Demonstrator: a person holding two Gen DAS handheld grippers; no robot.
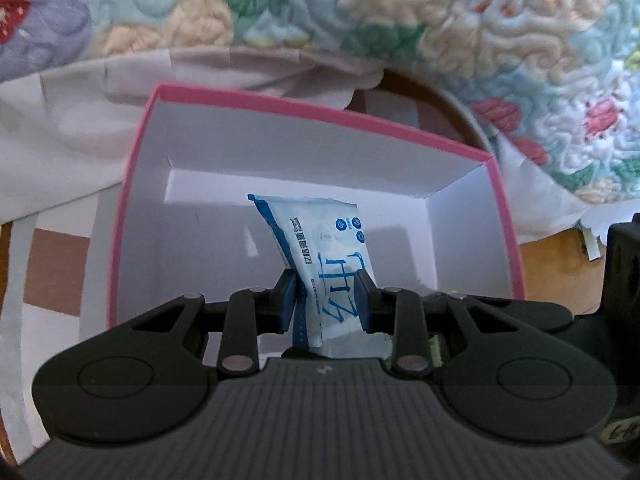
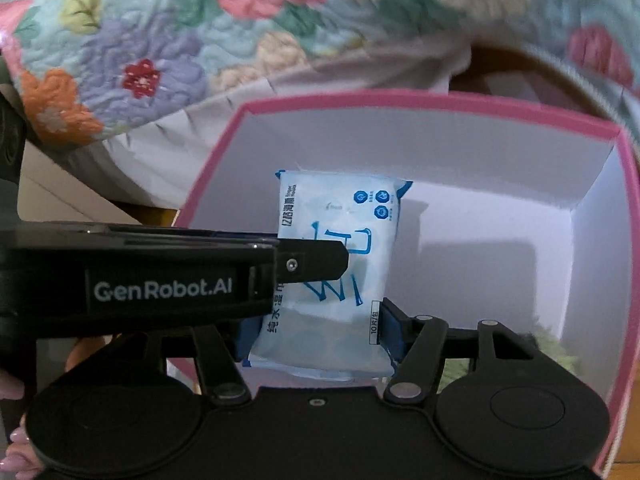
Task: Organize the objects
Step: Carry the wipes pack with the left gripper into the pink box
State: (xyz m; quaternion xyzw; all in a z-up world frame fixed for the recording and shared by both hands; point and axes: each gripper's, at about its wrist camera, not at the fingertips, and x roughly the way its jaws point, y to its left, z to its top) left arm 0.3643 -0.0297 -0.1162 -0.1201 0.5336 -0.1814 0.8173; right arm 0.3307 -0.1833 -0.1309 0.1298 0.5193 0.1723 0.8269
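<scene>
A light blue wet-wipe packet [image 1: 328, 256] with blue lettering is held over an open pink box [image 1: 248, 98] with a white inside. My left gripper [image 1: 326, 300] is shut on the packet's lower part. In the right wrist view the same packet [image 2: 340, 240] stands upright between the blue pads of my right gripper [image 2: 316, 334], which is shut on its lower end. The left gripper [image 2: 312, 264] reaches in from the left and pinches the packet's middle. The pink box [image 2: 400, 100] lies behind and below.
A quilted floral blanket [image 1: 440, 20] and a white sheet [image 1: 72, 120] lie behind the box. Brown wooden surface [image 1: 556, 256] shows to the right of the box. A greenish fuzzy thing [image 2: 556, 348] sits low at the right inside the box.
</scene>
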